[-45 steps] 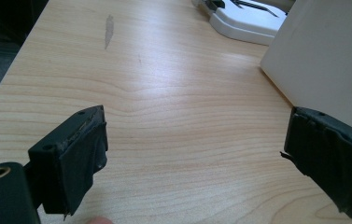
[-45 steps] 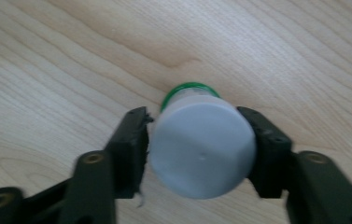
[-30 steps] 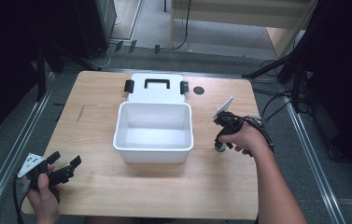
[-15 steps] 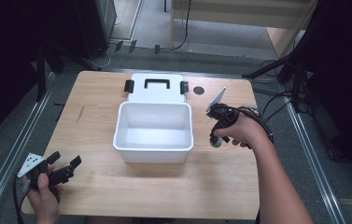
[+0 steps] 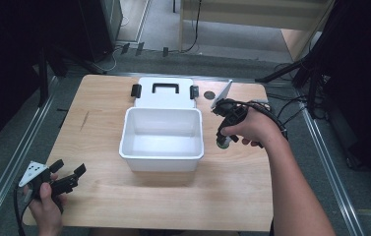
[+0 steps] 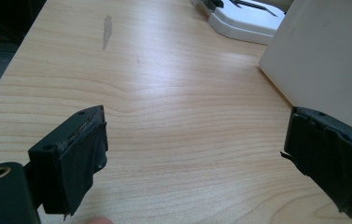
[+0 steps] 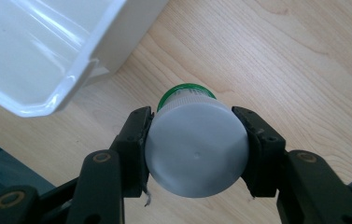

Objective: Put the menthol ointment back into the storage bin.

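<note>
Two jaws of the right gripper point(image 7: 197, 154) pinch a grey-capped bottle point(image 7: 196, 147); left gripper point(image 6: 192, 163) spread wide

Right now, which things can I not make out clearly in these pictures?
- Small bottle in the right claw: right gripper view shows its grey end and green rim; the label is not visible.
- High view: the hand covers most of it.
- White box: left gripper view cuts it at the edge.
- Lid: the box hides its front.
</note>
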